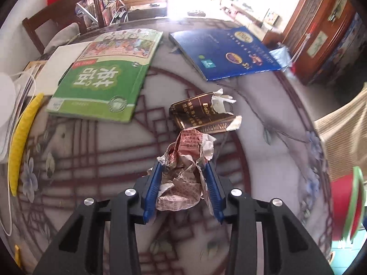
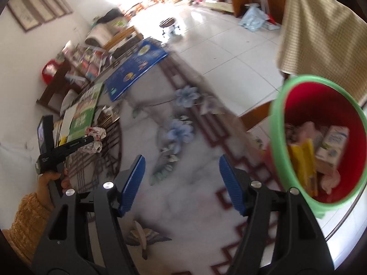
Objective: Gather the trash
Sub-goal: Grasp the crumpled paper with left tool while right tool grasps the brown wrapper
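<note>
My left gripper is shut on a crumpled red-printed paper wrapper, held just above the patterned table. A torn dark brown cigarette pack lies on the table just beyond it. My right gripper is open and empty over the table. A red bin with a green rim stands at the right beside the table edge, holding several cartons and wrappers. The left gripper with the wrapper shows at the far left of the right wrist view. The bin's edge shows in the left wrist view.
A green textbook and a blue book lie at the back of the table. A yellow banana-shaped item and white cable lie at the left. A wooden chair stands behind. A beige cloth hangs above the bin.
</note>
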